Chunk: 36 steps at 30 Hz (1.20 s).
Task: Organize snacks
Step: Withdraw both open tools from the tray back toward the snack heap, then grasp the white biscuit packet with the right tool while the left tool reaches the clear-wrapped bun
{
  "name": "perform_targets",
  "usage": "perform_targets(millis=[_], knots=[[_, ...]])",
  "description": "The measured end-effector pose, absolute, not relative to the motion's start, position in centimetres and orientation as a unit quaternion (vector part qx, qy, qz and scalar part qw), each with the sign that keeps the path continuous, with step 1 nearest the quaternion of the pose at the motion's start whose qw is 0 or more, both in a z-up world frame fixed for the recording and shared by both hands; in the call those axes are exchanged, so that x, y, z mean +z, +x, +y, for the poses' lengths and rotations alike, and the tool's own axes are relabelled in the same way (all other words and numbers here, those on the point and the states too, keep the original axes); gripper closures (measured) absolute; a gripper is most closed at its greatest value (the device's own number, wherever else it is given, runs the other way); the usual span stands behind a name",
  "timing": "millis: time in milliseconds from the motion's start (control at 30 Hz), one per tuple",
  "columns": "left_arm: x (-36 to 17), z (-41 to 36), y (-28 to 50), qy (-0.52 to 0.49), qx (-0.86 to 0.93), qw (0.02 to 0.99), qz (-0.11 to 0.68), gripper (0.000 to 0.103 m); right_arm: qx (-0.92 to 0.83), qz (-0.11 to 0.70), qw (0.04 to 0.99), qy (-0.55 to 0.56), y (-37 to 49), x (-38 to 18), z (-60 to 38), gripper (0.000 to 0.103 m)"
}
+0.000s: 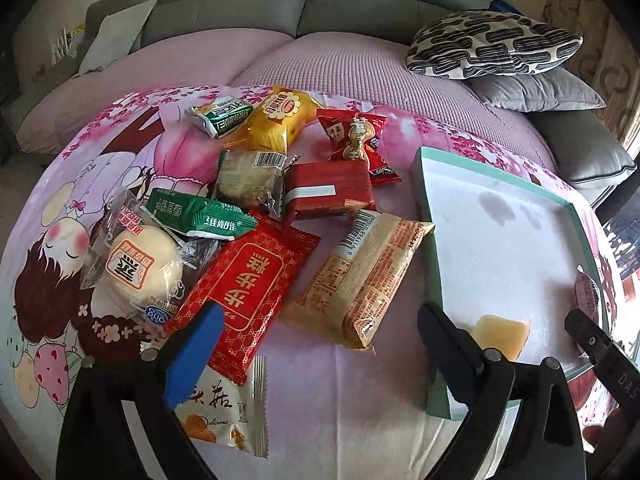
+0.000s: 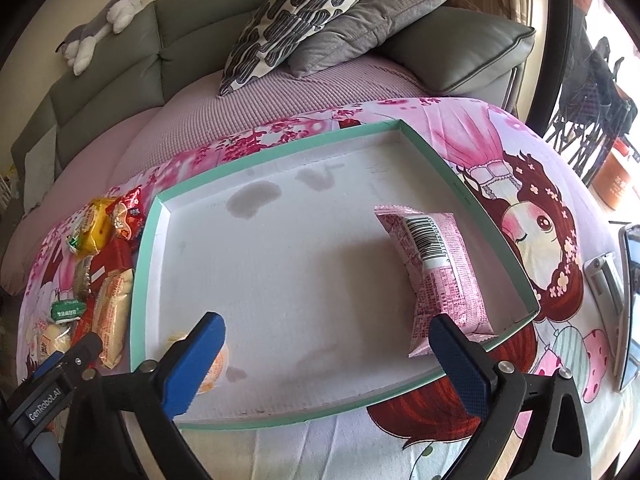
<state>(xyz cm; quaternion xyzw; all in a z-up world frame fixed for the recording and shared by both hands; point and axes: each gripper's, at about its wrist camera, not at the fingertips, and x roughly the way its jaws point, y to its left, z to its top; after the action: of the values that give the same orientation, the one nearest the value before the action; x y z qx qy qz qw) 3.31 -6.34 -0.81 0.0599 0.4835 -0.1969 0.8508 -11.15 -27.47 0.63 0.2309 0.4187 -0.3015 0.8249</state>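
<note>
Early going: the tray holds just a pink packet at its right and a small orange snack near me. About ten snacks remain piled left of it. My left gripper and right gripper both gape wide, holding nothing.

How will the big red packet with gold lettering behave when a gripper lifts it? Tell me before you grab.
The big red packet looks flat and thin, so gripped at one end it will probably sag. Its glossy film may slip between the pads. It overlaps the white packet at its near corner, so lifting could drag that one along.
</note>
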Motion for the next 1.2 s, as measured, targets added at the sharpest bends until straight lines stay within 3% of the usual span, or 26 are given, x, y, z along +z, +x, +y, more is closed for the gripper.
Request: perform_targets(millis=[533,767,1000,1200], knots=[[0.2,-4.5,3.9,0.045,-0.205,0.859,0.467,0.005,-0.245,0.4,0.847,0.249,-10.3,1.2,-24.9,0.0],[1.7,-0.7,5.2,0.009,-0.186,0.879,0.439,0.005,-0.216,0.397,0.859,0.242,-9.1,1.4,-22.6,0.0],[2.0,5.0,7.4,-0.076,-0.168,0.866,0.464,0.005,-0.175,0.394,0.871,0.235,-7.7,1.5,-20.1,0.0],[2.3,7.4,7.5,-0.062,-0.135,0.88,0.452,0.005,-0.121,0.391,0.888,0.211,-5.9,1.8,-16.3,0.0]])
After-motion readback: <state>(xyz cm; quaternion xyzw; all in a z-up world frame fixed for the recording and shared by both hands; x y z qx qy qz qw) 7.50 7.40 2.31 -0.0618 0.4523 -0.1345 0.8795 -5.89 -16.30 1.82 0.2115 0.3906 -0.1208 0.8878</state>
